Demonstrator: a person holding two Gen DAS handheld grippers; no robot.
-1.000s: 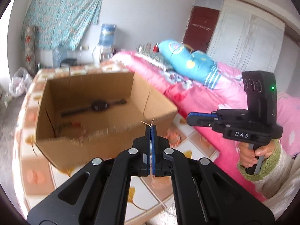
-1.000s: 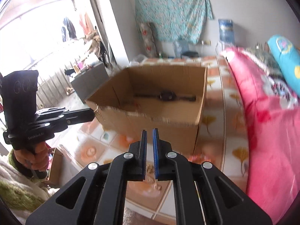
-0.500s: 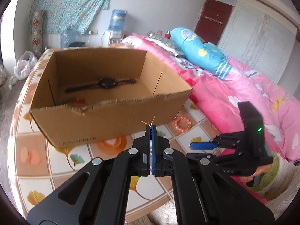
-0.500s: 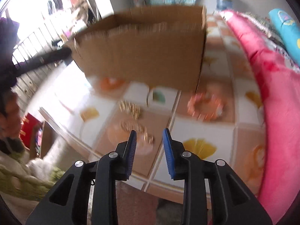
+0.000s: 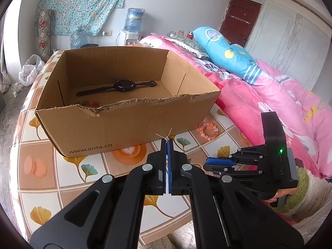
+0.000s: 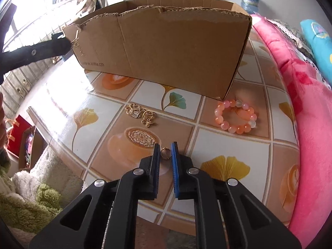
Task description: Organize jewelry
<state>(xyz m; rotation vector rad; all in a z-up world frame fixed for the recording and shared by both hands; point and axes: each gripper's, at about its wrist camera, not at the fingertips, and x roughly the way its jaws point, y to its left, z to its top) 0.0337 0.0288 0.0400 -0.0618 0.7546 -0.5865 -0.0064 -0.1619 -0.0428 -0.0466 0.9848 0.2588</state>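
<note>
Cardboard box on table, bed along table's right side. In box: watch toward back, bead string against front wall. Before box on table: bead bracelet off right corner, charms left of it, small ring nearest table's front edge.

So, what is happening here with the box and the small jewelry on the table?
A person holds a gripper in each hand and sorts jewelry into a cardboard box, where a black watch already lies. The left gripper is shut on a thin gold piece in front of the box. The right gripper is low over the table; its jaws have just been closing around a small gold ring. Gold charms and a pink bead bracelet wait outside.
</note>
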